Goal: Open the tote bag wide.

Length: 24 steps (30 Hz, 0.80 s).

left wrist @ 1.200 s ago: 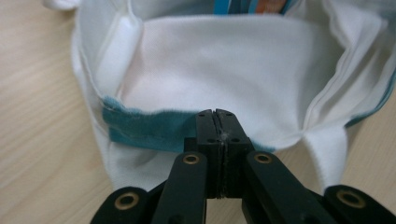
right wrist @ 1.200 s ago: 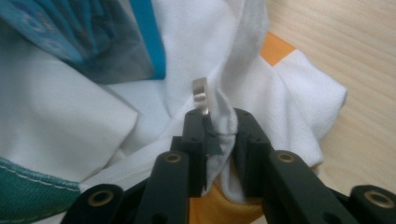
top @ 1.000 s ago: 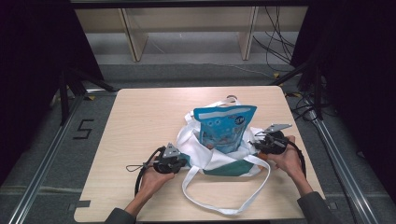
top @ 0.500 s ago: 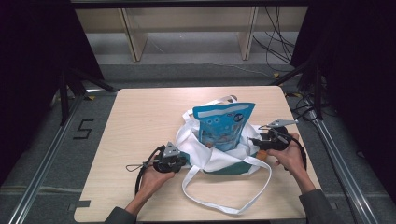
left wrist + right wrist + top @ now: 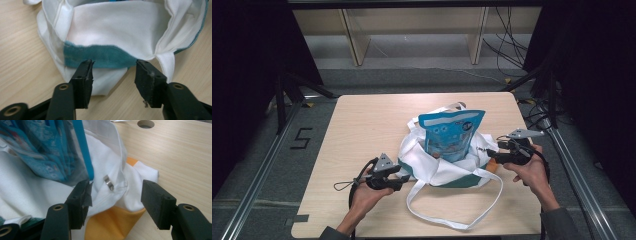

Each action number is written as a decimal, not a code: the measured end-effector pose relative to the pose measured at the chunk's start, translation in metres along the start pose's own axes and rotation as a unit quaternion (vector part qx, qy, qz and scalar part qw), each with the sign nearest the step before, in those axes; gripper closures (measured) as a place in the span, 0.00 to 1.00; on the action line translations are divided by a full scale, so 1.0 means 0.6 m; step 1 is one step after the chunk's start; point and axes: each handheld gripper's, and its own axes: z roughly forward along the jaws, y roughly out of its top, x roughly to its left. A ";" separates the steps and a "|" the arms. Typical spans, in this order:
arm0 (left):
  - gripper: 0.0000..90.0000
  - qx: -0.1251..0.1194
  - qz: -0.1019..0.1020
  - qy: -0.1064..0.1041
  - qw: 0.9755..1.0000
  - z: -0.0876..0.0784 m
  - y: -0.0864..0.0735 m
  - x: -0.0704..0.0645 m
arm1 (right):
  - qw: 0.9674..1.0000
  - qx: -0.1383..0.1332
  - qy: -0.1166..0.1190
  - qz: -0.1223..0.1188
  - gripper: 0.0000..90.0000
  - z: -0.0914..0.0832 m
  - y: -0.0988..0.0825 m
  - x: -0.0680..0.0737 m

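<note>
high view, centre of the frame: a white tote bag (image 5: 447,167) with teal trim lies slumped on the wooden table (image 5: 362,130). a blue snack pouch (image 5: 451,135) stands upright in its mouth, long axis vertical, top half clear of the fabric. one white strap loops toward the lower edge of the frame.

my left gripper (image 5: 399,181) sits at the bag's lower-left corner. in the left gripper view its jaws stand apart, holding nothing, with the teal band (image 5: 100,58) and white bag wall directly ahead, just beyond the tips.

my right gripper (image 5: 490,154) sits at the bag's right edge. in the right gripper view its jaws are likewise spread and empty. the bag's rim, with a small metal clasp (image 5: 108,182), lies between and just past them, an orange patch (image 5: 110,225) below, and the pouch rises in the upper left of that frame, near the left jaw.

judgement: the bag lies between the two grippers, so each faces inward at its own side of the rim. the right gripper is nearer the pouch. any next grasp depends on closing on fabric, not the pouch.
</note>
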 end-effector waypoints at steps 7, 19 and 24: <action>0.44 -0.009 -0.017 0.011 1.000 -0.014 -0.008 0.001 | 1.000 -0.001 0.004 0.008 0.45 -0.019 -0.011 0.005; 0.39 -0.019 -0.030 0.031 0.999 -0.036 -0.023 0.010 | 1.000 -0.001 0.008 0.007 0.44 -0.037 -0.029 0.007; 0.38 -0.020 -0.032 0.038 0.999 -0.044 -0.029 0.020 | 1.000 -0.006 0.001 -0.009 0.44 -0.042 -0.034 0.004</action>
